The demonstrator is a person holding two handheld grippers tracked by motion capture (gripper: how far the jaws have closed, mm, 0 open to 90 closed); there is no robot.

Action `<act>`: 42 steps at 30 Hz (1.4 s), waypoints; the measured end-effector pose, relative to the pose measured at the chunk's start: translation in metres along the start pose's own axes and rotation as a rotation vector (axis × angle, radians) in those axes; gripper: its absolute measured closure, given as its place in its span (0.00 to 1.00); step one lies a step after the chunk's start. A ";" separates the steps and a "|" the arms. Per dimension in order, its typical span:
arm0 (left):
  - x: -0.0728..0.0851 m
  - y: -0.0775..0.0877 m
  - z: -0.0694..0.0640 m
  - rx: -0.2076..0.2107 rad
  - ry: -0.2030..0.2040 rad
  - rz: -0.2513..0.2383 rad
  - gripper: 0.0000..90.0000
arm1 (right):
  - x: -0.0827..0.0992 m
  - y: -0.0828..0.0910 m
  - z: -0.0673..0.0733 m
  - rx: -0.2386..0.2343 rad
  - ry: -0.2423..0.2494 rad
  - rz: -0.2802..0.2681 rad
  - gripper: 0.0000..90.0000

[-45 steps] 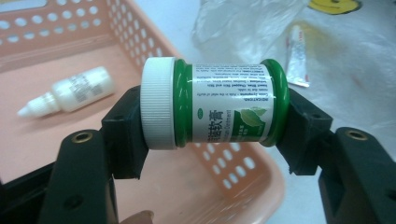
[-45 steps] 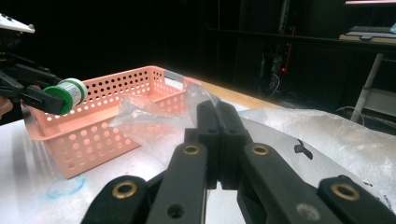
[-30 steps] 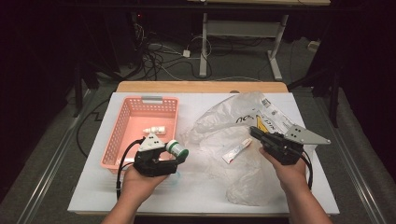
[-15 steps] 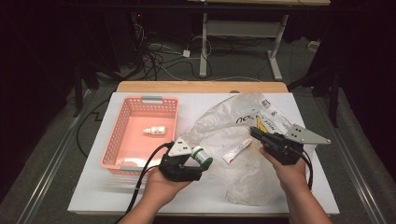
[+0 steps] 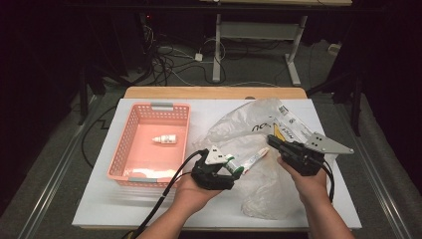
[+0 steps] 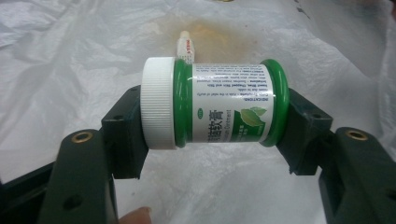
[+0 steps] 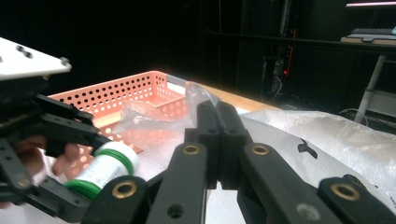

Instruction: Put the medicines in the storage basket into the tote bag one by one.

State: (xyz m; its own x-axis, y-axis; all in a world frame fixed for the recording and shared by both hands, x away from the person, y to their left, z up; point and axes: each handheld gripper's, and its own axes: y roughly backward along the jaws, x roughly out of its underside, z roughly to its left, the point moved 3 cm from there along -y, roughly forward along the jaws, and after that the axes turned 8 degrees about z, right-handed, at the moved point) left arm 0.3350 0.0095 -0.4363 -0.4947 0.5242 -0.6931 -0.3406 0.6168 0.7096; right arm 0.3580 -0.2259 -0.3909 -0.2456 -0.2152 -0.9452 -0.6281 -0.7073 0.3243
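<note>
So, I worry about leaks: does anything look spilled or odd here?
Yes. In the left gripper view, a yellowish stain marks the plastic bag around the small tube, behind the ointment jar.

green jar (image 6: 224,108) with a white ribbed cap, salmon-pink holey basket (image 5: 130,149), clear crinkly bag (image 5: 249,134), black grippers, white table (image 5: 99,209).

left gripper (image 5: 230,167) jaws apart, right gripper (image 5: 272,140) closed
</note>
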 end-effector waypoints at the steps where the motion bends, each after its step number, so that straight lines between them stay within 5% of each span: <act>1: -0.001 -0.003 0.000 -0.003 -0.006 0.007 0.38 | 0.000 0.000 0.000 0.001 0.002 -0.001 1.00; 25: -0.014 -0.074 -0.009 0.006 -0.052 0.072 0.38 | -0.001 0.002 -0.001 0.004 0.001 -0.005 1.00; 32: -0.034 -0.105 -0.010 -0.001 -0.054 0.070 0.38 | -0.001 0.004 -0.001 0.006 0.001 -0.009 1.00; 34: -0.047 -0.117 -0.010 0.025 -0.019 0.041 0.38 | -0.001 0.004 -0.002 0.007 0.004 -0.010 1.00; 36: -0.053 -0.118 -0.008 0.002 -0.006 0.040 0.30 | 0.000 0.004 -0.002 0.006 -0.004 -0.008 1.00; 37: -0.053 -0.118 -0.008 0.026 0.002 0.033 0.25 | 0.000 0.004 -0.003 0.008 -0.005 -0.006 1.00; 42: -0.036 -0.108 -0.008 0.024 -0.016 0.068 0.23 | 0.001 0.005 -0.005 0.006 -0.007 -0.009 1.00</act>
State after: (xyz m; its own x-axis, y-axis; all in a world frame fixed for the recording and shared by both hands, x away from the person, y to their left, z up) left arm 0.3836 -0.0811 -0.4871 -0.5030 0.5749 -0.6453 -0.2871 0.5931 0.7522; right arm 0.3580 -0.2330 -0.3906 -0.2452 -0.2045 -0.9477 -0.6348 -0.7050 0.3163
